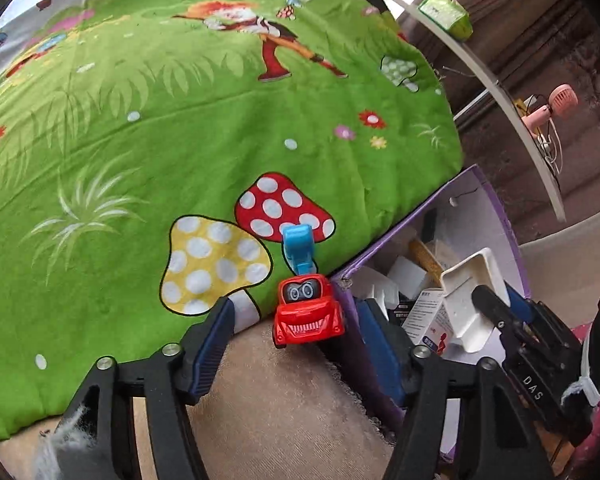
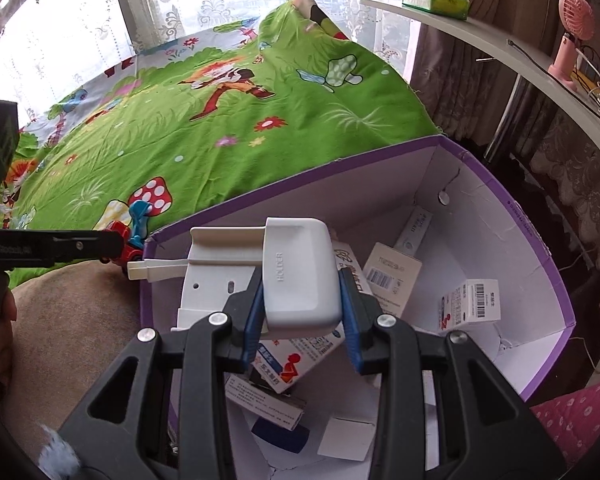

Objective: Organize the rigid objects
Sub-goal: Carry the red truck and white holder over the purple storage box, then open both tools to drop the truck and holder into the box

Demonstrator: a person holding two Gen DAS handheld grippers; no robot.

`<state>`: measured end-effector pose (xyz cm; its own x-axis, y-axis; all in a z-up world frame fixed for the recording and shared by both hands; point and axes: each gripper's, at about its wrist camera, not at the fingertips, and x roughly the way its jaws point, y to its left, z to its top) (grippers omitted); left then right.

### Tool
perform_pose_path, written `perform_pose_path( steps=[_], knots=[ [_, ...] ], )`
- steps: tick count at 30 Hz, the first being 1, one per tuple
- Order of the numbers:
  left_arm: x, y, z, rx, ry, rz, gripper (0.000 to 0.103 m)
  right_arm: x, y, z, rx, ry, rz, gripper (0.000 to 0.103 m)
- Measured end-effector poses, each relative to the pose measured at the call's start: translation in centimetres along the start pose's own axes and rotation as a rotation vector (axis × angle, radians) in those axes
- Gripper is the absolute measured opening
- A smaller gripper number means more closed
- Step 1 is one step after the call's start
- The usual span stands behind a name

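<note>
So the purple box (image 2: 540,240) sits lower right, full of small cartons (image 2: 474,300). Right gripper (image 2: 302,312) is clamped on a white holder (image 2: 300,276) right over it. Left gripper (image 1: 296,344) has its jaws apart, nothing in them, red toy car (image 1: 308,316) just beyond, touching the box's corner. Green blanket (image 1: 180,120) fills the upper left.

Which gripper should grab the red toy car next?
Left, probably. The left gripper is open with the red toy car between its fingers. The right gripper is shut on the white holder over the purple box.
</note>
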<state>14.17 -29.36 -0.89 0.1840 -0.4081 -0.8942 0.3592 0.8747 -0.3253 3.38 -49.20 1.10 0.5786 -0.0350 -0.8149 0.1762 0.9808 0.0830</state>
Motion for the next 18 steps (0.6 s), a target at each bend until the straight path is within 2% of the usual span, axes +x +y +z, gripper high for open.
perform_pose_path(
  steps=[1,2,5,8,13,18],
  knots=[
    [0.0,0.0,0.0,0.009,-0.004,0.002,0.043,0.1,-0.1,0.0,0.002,0.002,-0.003,0.039],
    [0.0,0.0,0.0,0.006,0.001,-0.009,0.039,0.1,-0.2,0.0,0.001,0.003,-0.005,0.039],
    [-0.9,0.1,-0.2,0.004,-0.039,0.000,0.039,0.0,-0.2,0.0,-0.003,0.006,-0.012,0.039],
    [-2.9,0.1,-0.5,0.007,-0.123,0.027,0.039,-0.3,-0.1,0.2,-0.005,-0.002,-0.023,0.039],
    [-6.0,-1.8,-1.7,0.067,-0.232,-0.042,0.039,-1.4,-0.1,0.3,-0.006,-0.022,-0.047,0.039],
    [-5.3,-4.6,-2.3,0.120,-0.225,-0.114,0.039,-2.5,-0.4,0.2,0.003,-0.038,-0.074,0.039]
  ],
)
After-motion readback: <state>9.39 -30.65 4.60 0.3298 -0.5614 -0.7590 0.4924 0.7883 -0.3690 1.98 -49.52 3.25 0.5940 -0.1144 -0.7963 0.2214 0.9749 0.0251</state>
